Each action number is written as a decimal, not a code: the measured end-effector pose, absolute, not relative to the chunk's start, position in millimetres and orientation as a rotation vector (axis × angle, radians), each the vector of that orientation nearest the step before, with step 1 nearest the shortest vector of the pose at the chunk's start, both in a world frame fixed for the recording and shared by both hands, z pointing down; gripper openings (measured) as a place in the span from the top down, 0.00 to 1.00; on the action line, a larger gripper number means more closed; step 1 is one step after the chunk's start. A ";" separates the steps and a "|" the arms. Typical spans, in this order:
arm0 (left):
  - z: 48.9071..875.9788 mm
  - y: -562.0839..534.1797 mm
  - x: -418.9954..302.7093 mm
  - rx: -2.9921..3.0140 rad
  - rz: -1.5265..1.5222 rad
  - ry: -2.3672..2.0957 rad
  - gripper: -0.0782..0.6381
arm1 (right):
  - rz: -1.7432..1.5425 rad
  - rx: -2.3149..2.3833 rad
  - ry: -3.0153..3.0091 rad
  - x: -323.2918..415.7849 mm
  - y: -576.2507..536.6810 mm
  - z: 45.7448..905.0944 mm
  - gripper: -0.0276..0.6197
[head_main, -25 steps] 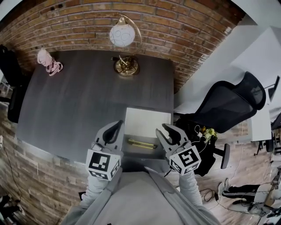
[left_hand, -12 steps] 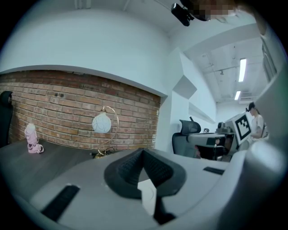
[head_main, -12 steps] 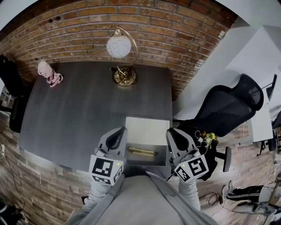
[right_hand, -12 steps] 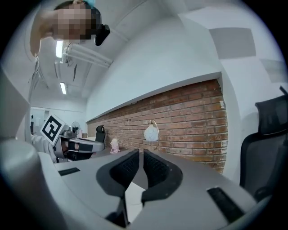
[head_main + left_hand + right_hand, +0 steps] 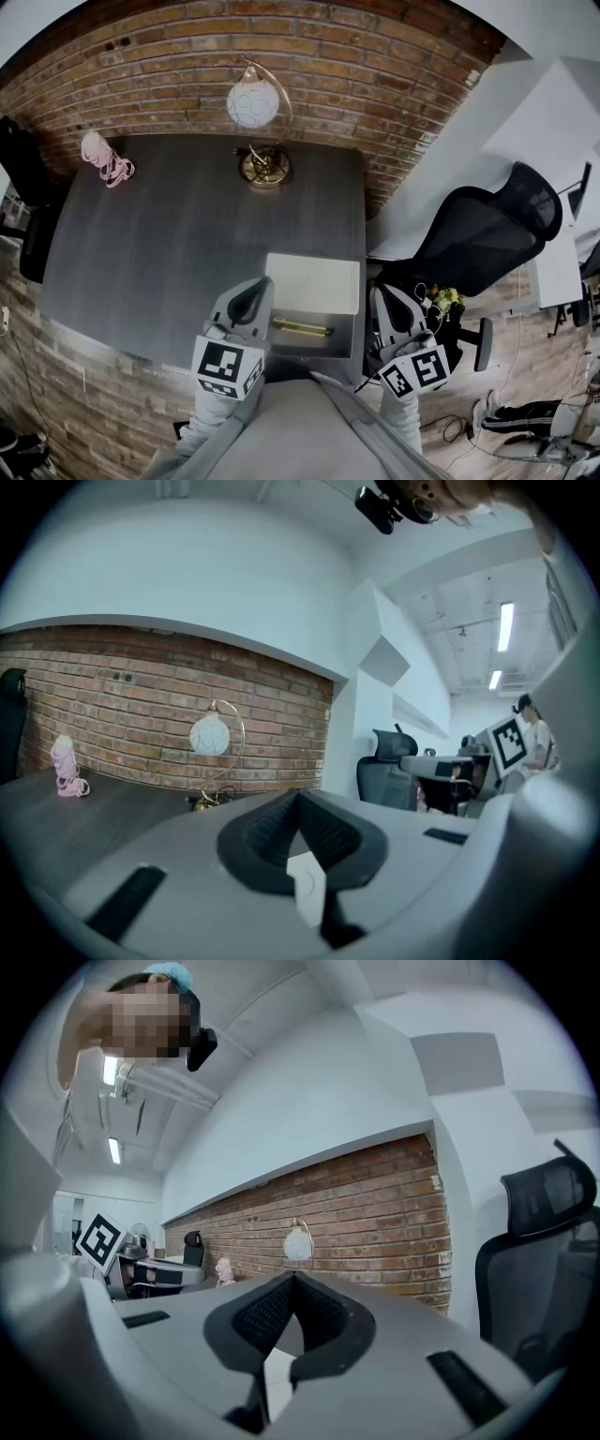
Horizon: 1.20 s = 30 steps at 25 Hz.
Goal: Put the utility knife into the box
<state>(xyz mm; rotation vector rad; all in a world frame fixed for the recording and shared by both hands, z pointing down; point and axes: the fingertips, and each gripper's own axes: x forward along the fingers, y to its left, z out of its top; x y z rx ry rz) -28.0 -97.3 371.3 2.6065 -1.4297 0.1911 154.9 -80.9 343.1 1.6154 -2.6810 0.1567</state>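
A: So, going big to small: there's the dark grey wood-grain table [image 5: 169,244], and at its near edge, over towards the right corner, the rectangular white box with a grey inside [image 5: 313,272]. Is anything actually in it?

B: Yep, only one thing that I can see. The slim brass-coloured metal utility knife [image 5: 302,327] lies flat in the grey part, crosswise, nearer the front wall than the back. The white slab at the far side could be the lid folded back or a raised half, can't tell which. So judging by how things lie, the job looks done already.

A: And the grippers?

B: The grey left gripper [image 5: 248,295] hangs just beside the box's left wall with its jaws pressed together and nothing between them. The grey right gripper [image 5: 394,309] is off the box's right side, past the table edge. Its jaws have just snapped closed, also on nothing. Neither is touching the knife or the box.

A: If you had to grab that knife again, how would it handle?

B: My guess is it's stiff, a bit weighty for its size, with a smooth finish, so probably slippery. It's thin too and sits low in the tray, so there isn't much to bite on. I'd pinch it across the middle of the body and squeeze the long sides. Which end has the blade, or whether it's out, is too small to make out, so I'd stay off both tips.
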 end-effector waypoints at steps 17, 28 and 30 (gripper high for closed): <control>374.4 -90.1 -17.6 2.599 0.219 -1.432 0.86 | 0.169 1.581 -2.674 161.0 -75.7 352.1 0.93; 374.5 -90.7 -23.2 2.586 0.219 -1.455 0.86 | 0.185 1.568 -2.696 156.9 -78.2 352.9 0.93; 374.3 -90.1 -23.8 2.587 0.217 -1.455 0.87 | 0.183 1.568 -2.699 155.8 -78.0 352.1 0.93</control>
